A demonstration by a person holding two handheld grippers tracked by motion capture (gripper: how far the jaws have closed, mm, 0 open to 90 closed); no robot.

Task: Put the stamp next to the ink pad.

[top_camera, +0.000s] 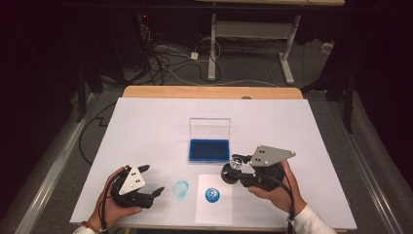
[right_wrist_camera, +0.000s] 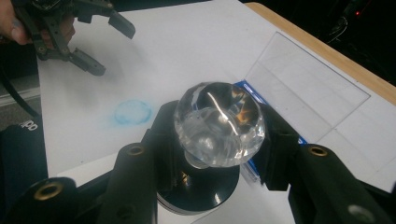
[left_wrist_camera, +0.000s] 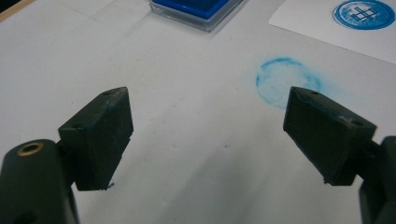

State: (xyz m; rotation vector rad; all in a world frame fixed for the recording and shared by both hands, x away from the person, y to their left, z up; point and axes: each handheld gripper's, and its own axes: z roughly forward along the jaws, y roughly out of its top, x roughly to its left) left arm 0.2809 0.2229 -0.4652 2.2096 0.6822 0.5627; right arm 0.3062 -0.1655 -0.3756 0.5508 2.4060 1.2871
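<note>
— So, what is the right gripper (right_wrist_camera: pixel 219 154) holding?
— It is clenching the black round stamp with the clear faceted knob (right_wrist_camera: pixel 218 123), beside the open blue ink pad (top_camera: pixel 209 150).
— And the left gripper (left_wrist_camera: pixel 208 135)?
— Its fingers (left_wrist_camera: pixel 100 135) are hanging spread apart over the white surface (top_camera: pixel 146 126), grasping nothing.

1. One round stamp with a clear faceted knob and black base (right_wrist_camera: pixel 218 122).
2. One blue ink pad in a clear hinged case (top_camera: pixel 209 150).
3. One white paper sheet (top_camera: pixel 214 207).
4. Two round blue stamp marks (top_camera: pixel 212 195): one crisp, one faint.
5. Two black two-jaw grippers (top_camera: pixel 146 187).
</note>
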